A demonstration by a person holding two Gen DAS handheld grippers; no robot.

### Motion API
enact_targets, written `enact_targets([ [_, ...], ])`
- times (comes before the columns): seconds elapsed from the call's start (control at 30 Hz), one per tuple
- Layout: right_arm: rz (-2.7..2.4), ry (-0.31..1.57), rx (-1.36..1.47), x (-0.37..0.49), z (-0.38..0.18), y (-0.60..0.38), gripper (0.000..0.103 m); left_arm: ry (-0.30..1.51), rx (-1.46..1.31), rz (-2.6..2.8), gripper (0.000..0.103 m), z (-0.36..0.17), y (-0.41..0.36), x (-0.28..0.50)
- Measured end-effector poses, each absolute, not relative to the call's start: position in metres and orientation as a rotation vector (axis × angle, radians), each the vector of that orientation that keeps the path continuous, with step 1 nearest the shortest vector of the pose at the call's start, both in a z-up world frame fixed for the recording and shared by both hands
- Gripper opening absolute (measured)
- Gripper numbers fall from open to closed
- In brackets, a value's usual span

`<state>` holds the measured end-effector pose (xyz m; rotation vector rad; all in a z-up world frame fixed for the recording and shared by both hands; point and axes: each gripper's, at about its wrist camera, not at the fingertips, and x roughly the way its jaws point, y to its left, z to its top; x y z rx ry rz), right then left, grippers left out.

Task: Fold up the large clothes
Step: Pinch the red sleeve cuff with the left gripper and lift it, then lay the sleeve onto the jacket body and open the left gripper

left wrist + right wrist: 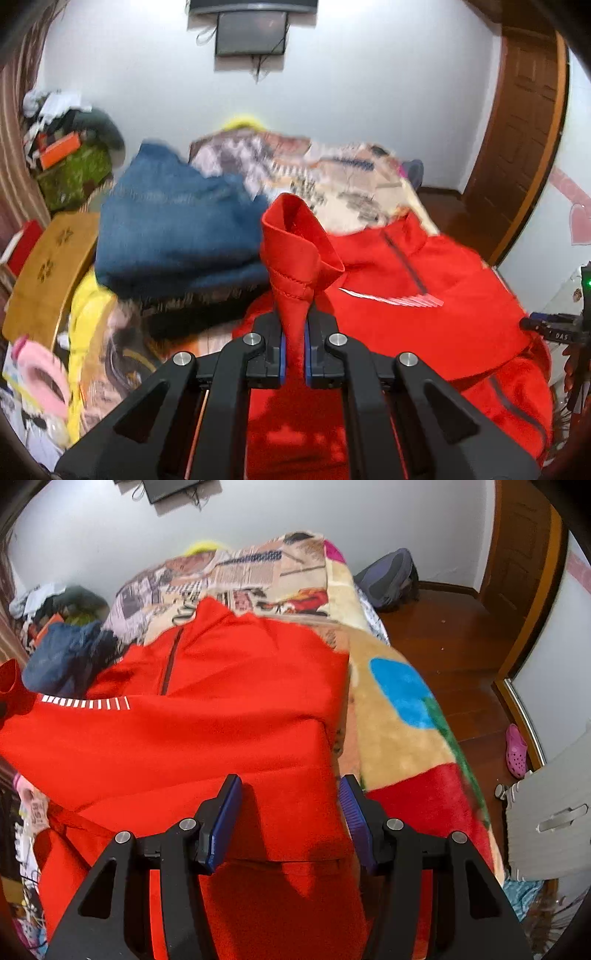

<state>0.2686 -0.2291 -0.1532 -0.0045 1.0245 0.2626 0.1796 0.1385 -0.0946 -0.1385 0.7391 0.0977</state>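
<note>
Left wrist view shows my left gripper (292, 345) clamped narrow on a red cuff (295, 240), the sleeve end standing up between the blue pads and lifted above the rest of the red jacket (424, 295). The jacket lies front-up on the patterned blanket (399, 716) covering the bed, collar at the far end, dark zipper (170, 661) running toward me, a white striped mark on the chest.

Right wrist view shows my right gripper (290, 821) spread wide, holding nothing, poised just above the near right part of the jacket by its side edge.

As I judge it, the fold is barely begun: the body is laid out fairly flat, one sleeve is in hand to bring across, and the other side and the lengthwise fold are left to do.

Much is hard to read. The blue garment (177, 225) heaped on the far left is blurred, as is the clutter beside it. The jacket's hem is cut off under my fingers, and the right sleeve is nowhere clearly visible, perhaps tucked beneath.
</note>
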Motion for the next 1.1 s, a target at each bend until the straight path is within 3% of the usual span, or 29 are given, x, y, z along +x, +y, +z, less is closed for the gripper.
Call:
enact_targets([
  [0.27, 0.247, 1.063, -0.057, 0.265, -0.166, -0.224, 0.052, 0.964, -0.206, 0.155, 0.008, -0.181, 0.16, 0.167],
  [0.37, 0.243, 1.069, -0.06, 0.265, -0.167, -0.225, 0.053, 1.038, -0.236, 0.162, 0.019, -0.209, 0.166, 0.158],
  [0.5, 0.237, 1.073, -0.051, 0.266, -0.168, -0.224, 0.054, 1.096, -0.221, 0.202, 0.051, -0.235, 0.17, 0.151],
  [0.53, 0.236, 1.073, -0.047, 0.266, -0.169, -0.225, 0.054, 1.1, -0.217, 0.207, 0.054, -0.238, 0.171, 0.149],
  [0.73, 0.238, 1.084, -0.043, 0.268, -0.168, -0.223, 0.056, 1.114, -0.217, 0.191, 0.058, -0.227, 0.178, 0.15],
  [1.1, 0.299, 0.936, -0.087, 0.286, -0.116, -0.204, 0.056, 0.87, -0.109, 0.082, 0.063, -0.126, 0.153, 0.192],
])
